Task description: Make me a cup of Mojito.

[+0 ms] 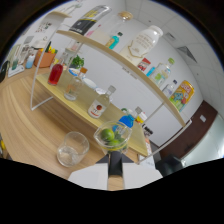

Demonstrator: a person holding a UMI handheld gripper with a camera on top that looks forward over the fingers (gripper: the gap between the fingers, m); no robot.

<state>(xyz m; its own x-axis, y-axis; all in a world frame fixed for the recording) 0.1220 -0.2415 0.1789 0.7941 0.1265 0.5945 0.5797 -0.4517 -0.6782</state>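
Note:
A small clear glass holding green lime pieces [113, 138] stands right at the tips of my gripper [115, 161], and the dark fingers [115, 156] close in under its base. It stays level with me while the rest of the scene leans, so it looks lifted off the wooden table [30, 120]. Just beside the fingers on the table sits an empty clear glass [72, 149]. Beyond them, the low shelf carries a flask of red liquid [55, 74], a clear bottle with a red label [99, 106], a blue-capped bottle [127, 121] and a sprig of green leaves [77, 62].
A clear acrylic two-level shelf [34, 90] runs across the table behind the glasses. Its upper level holds several bottles, a white jug [145, 42] and a yellow packet [181, 94]. A white wall and a dark door lie beyond.

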